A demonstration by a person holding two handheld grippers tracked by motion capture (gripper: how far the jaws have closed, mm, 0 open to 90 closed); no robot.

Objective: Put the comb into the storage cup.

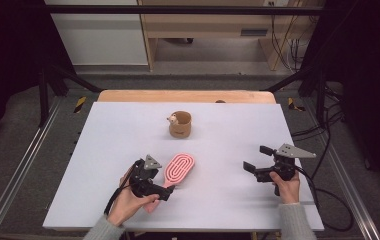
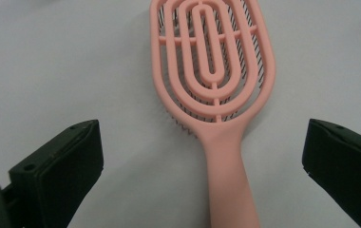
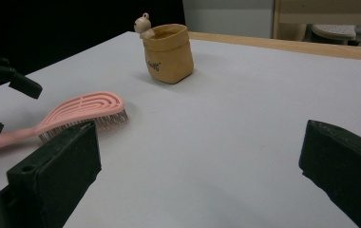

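Two grippers up, both jaws wide apart, nothing held in either. Left gripper [image 1: 154,186] low over the pink hairbrush [image 1: 177,171], handle running between the jaws toward the near edge, head pointing away, bristles down on the tabletop [image 1: 228,130]. Handle sits right of centre in the left gripper view [image 2: 231,190], so likely an off-centre close: brush could swivel or skid instead of seating. Smooth tapered handle, could also squirt out under a hard pinch. Bristles dragging on the tabletop may catch if lifted at a tilt. Near edge close to the handle end; little margin for a backward slide before it tips off. Right gripper [image 1: 257,161] near the right side, raised, well apart from the brush, aimed across toward it. Plenty of bare surface between the two grippers. Farther out, small tan pouch [image 1: 180,125] with a bear figure on its rim, mid-tabletop, upright, well apart from the brush head; a fast sweep forward could knock it. Far edge beyond it wooden, open room either side.
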